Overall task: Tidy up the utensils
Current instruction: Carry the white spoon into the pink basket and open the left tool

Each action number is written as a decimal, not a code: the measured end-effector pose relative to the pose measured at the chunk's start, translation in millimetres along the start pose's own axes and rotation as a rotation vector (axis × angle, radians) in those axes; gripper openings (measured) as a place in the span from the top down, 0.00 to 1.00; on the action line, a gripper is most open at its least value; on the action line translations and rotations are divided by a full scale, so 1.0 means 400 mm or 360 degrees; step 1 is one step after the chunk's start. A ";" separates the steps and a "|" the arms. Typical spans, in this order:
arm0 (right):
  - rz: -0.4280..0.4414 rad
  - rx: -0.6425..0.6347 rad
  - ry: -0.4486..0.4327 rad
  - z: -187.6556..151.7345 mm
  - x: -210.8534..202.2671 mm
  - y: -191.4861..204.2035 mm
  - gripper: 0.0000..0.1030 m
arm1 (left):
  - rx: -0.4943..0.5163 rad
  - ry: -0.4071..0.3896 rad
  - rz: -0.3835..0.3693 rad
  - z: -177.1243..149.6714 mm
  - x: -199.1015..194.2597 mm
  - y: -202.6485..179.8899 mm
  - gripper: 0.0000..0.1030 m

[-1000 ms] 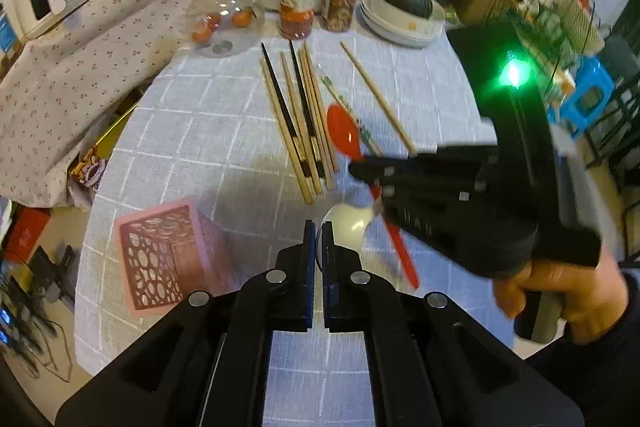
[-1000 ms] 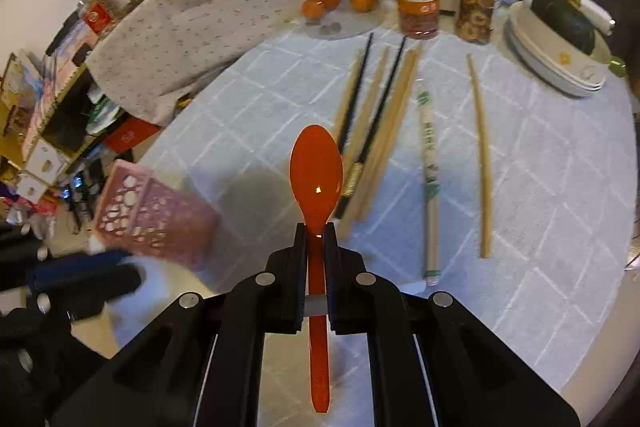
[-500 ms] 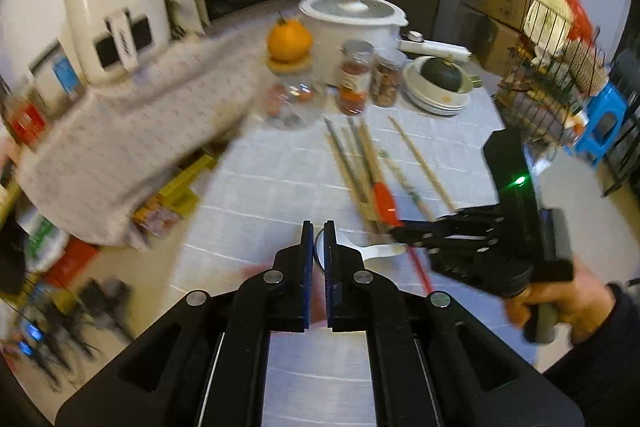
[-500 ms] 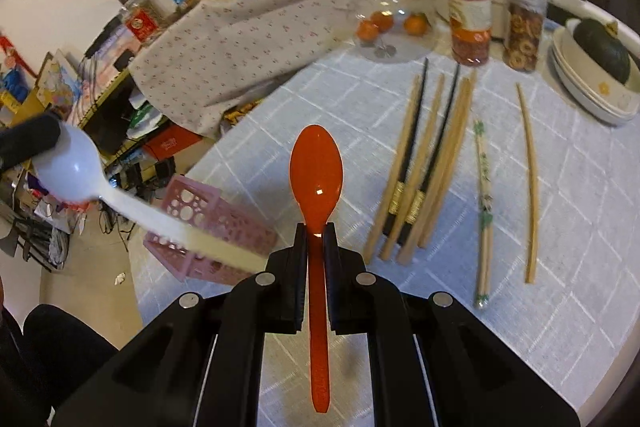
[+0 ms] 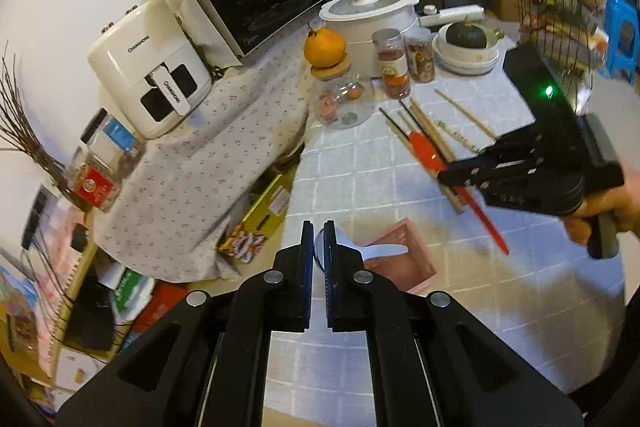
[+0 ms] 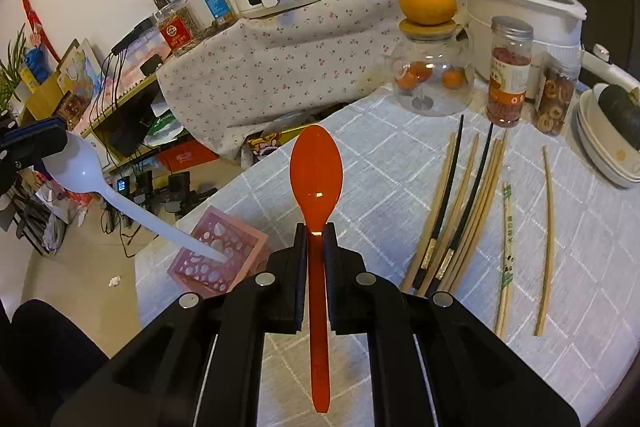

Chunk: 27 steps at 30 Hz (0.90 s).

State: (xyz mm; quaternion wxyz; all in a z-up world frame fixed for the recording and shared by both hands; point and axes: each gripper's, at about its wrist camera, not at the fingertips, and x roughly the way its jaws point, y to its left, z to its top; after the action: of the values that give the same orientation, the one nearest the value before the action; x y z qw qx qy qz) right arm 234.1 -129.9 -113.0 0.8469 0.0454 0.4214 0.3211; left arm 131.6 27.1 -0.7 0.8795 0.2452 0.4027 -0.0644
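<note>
Red spoon (image 6: 316, 175) between right tongs (image 6: 316, 227)

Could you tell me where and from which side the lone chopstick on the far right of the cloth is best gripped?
Grip the lone chopstick near its middle, from straight above, jaws across its width. It lies flat on the tablecloth, apart from the printed chopstick, so both sides look free for a finger.
</note>
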 end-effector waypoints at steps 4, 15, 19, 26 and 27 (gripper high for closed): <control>0.0046 -0.0017 -0.0029 0.010 0.000 0.017 0.92 | 0.0123 0.0065 -0.0045 -0.014 0.034 -0.041 0.96; 0.0113 -0.0046 -0.0171 0.075 -0.019 0.068 0.92 | -0.0319 0.0102 -0.0214 -0.002 0.101 0.084 0.29; 0.0187 -0.0077 -0.0300 0.132 -0.045 0.120 0.92 | -0.0653 0.0196 -0.0237 -0.019 0.142 0.166 0.27; 0.0187 -0.0162 -0.0368 0.149 0.032 0.192 0.92 | -0.1208 0.0403 -0.0417 -0.101 0.227 0.266 0.27; 0.0174 -0.0180 -0.0367 0.140 0.046 0.198 0.92 | -0.1232 0.0421 -0.0414 -0.105 0.239 0.271 0.27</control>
State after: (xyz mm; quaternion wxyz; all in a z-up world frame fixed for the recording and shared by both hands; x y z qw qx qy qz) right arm 243.6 -45.7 -62.3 0.8722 0.0571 0.2992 0.3828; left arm 200.7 150.0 -53.5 0.8320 -0.1494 0.5341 0.0131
